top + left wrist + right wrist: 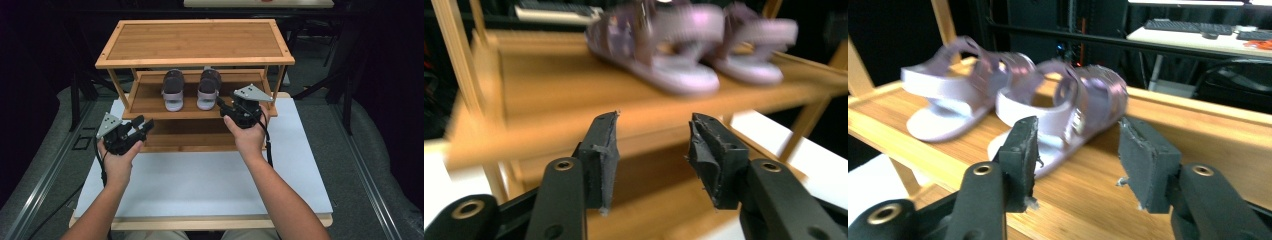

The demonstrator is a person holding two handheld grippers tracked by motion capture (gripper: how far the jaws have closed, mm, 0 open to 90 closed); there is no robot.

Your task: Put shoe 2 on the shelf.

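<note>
A: Start with the fingers. What are they doing?

B: The left gripper (141, 123) has its fingers (600, 150) spread with nothing between them. They hang in the air just off the front left corner of the rack (195, 60), pointing in at its shelves.

A: And the other one?

B: The right gripper (222, 104) is released too. Its fingers (1019, 150) stand apart, clear of the sandal ahead of them, and no pad presses on anything. It sits at the front edge of the middle shelf (145, 95), toward the right end.

A: Where are the sandals?

B: Both rest flat on the middle shelf, near its centre, side by side and close together, toes toward the front edge. The left sandal (173, 90) and the right sandal (208, 88) are pale purple with darker straps. In the right gripper view the near sandal (1068, 115) lies just ahead of the fingers, with the other (948, 100) beyond it to the left.

A: And the rack itself?

B: It's bamboo, three levels, standing at the far edge of the white tabletop (200, 180), roughly centred. The top shelf is bare wood. In the left gripper view the shelf (549, 85) and the pair (674, 45) are blurred.

A: The hands?

B: The left hand (117, 162) and the right hand (250, 137) each grip a gripper body, forearms coming in from the near edge.
</note>
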